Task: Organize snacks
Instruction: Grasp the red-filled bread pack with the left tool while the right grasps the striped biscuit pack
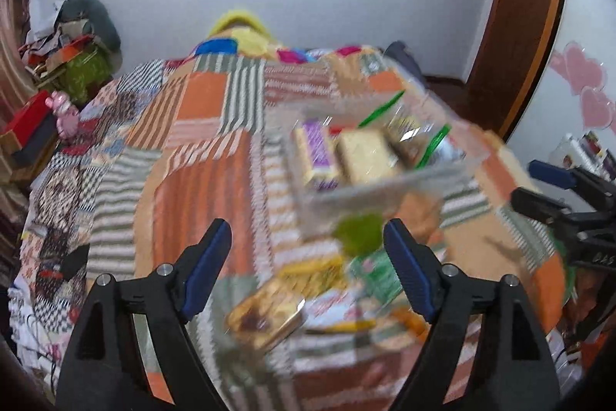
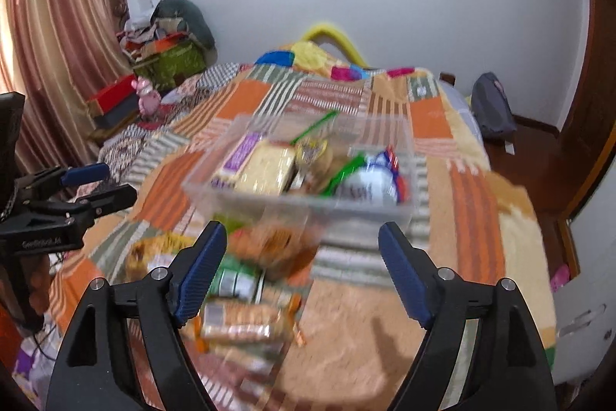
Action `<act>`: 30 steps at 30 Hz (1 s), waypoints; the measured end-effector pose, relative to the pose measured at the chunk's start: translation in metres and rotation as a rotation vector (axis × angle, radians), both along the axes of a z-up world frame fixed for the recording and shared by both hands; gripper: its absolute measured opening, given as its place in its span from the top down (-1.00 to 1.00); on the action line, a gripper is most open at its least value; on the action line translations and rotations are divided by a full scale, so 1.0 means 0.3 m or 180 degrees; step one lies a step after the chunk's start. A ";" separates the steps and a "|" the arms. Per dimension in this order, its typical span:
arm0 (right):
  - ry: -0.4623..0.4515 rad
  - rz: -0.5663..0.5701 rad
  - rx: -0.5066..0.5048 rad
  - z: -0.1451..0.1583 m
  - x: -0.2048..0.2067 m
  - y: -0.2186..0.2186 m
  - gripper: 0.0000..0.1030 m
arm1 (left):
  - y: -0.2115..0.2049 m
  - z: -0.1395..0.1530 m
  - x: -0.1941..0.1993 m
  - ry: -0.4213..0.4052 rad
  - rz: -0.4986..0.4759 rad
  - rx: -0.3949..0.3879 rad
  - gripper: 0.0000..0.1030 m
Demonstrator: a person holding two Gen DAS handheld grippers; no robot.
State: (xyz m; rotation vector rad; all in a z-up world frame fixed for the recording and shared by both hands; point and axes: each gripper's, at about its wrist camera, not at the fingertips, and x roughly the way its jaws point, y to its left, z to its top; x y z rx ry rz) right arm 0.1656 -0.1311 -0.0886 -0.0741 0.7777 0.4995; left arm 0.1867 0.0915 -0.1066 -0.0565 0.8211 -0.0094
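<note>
I am holding my left tongs (image 1: 308,237) and my right tongs (image 2: 302,237) spread wide, gripping nothing. The clear snack container (image 2: 300,197) is sitting mid-frame on the bed's patchwork blanket (image 2: 473,214), loose snack packets (image 2: 246,322) lying below it.

left gripper (image 1: 308,249): black frame | ribbed blue pads (image 1: 210,266) | silver screws; right gripper (image 2: 302,249): alike
</note>
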 end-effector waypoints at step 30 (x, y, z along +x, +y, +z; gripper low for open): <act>0.0771 0.0172 -0.0353 -0.311 -0.034 0.182 -0.88 | 0.111 -0.415 0.018 0.0579 -0.0286 -0.0180 -0.36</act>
